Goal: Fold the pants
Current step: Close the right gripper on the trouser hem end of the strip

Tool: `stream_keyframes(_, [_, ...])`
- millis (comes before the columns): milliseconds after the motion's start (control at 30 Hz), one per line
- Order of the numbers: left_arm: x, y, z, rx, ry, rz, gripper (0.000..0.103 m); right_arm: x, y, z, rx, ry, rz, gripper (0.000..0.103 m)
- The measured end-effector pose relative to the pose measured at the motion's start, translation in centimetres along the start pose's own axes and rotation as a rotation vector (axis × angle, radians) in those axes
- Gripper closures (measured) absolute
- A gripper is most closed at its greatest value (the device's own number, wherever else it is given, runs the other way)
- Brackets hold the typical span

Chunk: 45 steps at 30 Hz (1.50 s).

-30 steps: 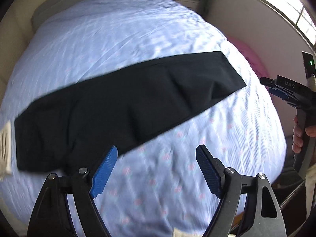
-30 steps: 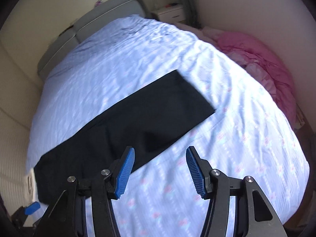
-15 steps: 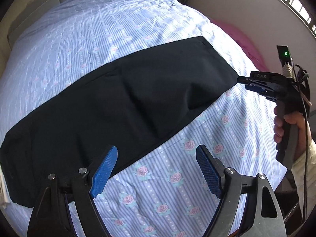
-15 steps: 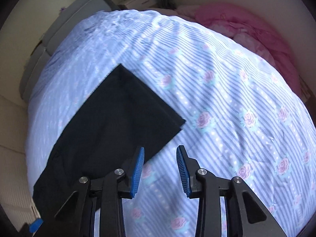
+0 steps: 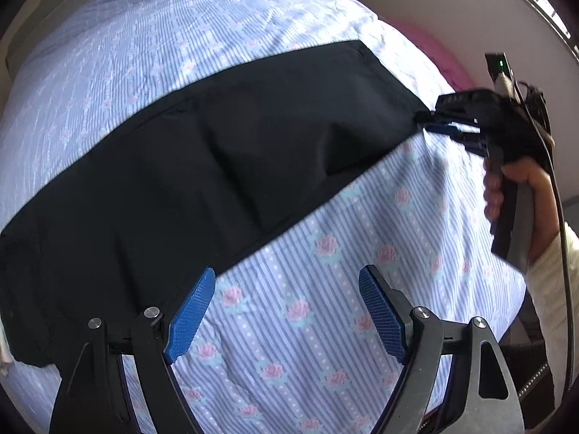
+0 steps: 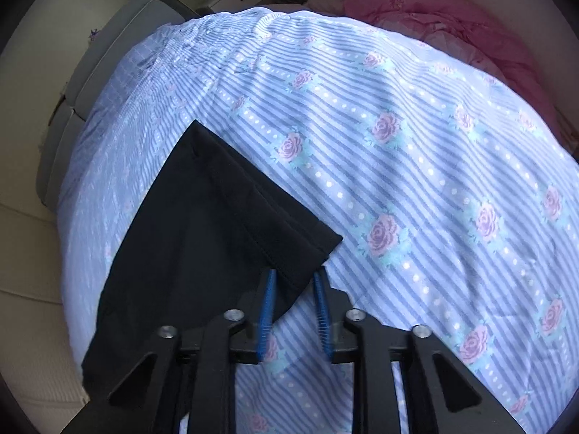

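The black pants [image 5: 202, 166] lie flat in a long band across the striped, rose-print sheet [image 5: 325, 325] of the bed. The right gripper [image 6: 293, 282] sits at the hem corner, its 2 blue pads [image 6: 268, 289] having just been closing, with the hem edge between them and a narrow gap still showing. The left gripper [image 5: 286, 311] hovers wide open over bare sheet just beside the pants' near edge, holding nothing. A pink blanket [image 6: 452, 25] lies beyond the bed.
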<state>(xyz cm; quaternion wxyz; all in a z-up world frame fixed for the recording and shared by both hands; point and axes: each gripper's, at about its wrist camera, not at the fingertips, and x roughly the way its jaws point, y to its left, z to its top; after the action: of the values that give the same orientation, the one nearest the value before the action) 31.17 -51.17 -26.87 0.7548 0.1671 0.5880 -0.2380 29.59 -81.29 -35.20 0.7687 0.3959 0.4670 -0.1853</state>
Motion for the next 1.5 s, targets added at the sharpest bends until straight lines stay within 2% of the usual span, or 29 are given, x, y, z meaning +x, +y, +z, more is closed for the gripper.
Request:
stream_keyframes(100, [0.1,-0.3,-0.3,-0.008,0.016,-0.021,0.022,-0.7,0.6,0.8,-0.017,-0.033,-0.011,0.095])
stream_keyframes(233, [-0.4,-0.8,0.1,-0.002,0.004,-0.024,0.022,-2.1,0.8,2.0,-0.004,-0.076,-0.018,0.096])
stream_keyframes(433, [-1.1,-0.9,0.8,-0.006,-0.007,-0.029,0.022,0.7,0.9,2.9,-0.055,0.002,-0.126,0.096])
stream_keyframes(600, [-1.3,-0.6,0.8,-0.015,-0.012,-0.023,0.022,0.9,1.5,3.1,-0.053,-0.01,-0.159,0.096])
stream_keyframes(633, [-1.3,-0.5,0.8,-0.021,-0.01,-0.021,0.022,0.9,1.6,3.1,-0.057,-0.005,-0.165,0.094])
stream_keyframes(767, [-1.5,0.2,0.7,-0.051,-0.013,-0.007,0.022,-0.2,0.9,1.8,-0.024,0.006,-0.171,0.06])
stream_keyframes(900, [-1.8,1.2,0.5,-0.069,-0.028,0.01,0.021,-1.4,0.6,1.0,-0.028,-0.005,-0.065,0.048])
stream_keyframes(1033, [-1.3,1.9,0.5,-0.106,-0.014,-0.002,0.021,-0.3,0.5,0.2,-0.009,0.034,0.009,0.047])
stream_keyframes(1200, [-1.0,2.0,-0.3,-0.09,-0.013,0.008,0.021,1.2,-0.1,-1.9,0.068,0.043,0.1,0.044])
stream_keyframes(1300, [-0.6,2.4,-0.5,-0.1,0.006,0.006,0.021,1.8,0.3,-2.5,0.052,0.031,0.094,0.038])
stream_keyframes(1500, [-0.5,3.1,-0.3,-0.139,0.014,-0.003,0.021,3.5,1.6,-1.2,-0.024,0.021,0.055,0.036])
